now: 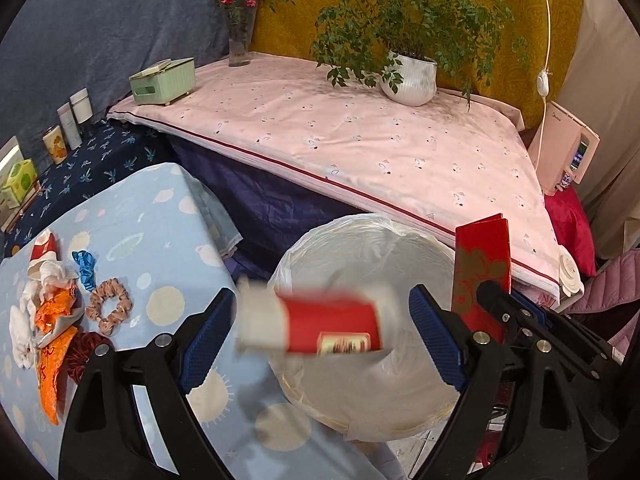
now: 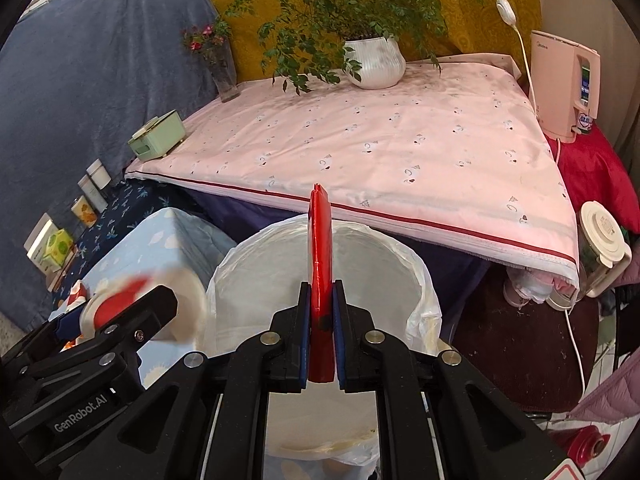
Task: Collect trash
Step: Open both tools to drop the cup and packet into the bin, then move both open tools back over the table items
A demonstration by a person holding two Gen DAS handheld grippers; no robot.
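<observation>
My left gripper is open; a blurred red and white paper cup is in the air between its jaws, touching neither, just above the bin lined with a white bag. The cup also shows blurred in the right wrist view. My right gripper is shut on a flat red packet, held upright over the bin. The packet shows in the left wrist view at the bin's right rim. More trash lies on the light blue table: crumpled tissue, an orange wrapper, a paper cup.
Hair scrunchies and a blue ribbon lie beside the trash. A pink-covered table behind the bin carries a potted plant, a green tissue box and a flower vase. A pink appliance stands at right.
</observation>
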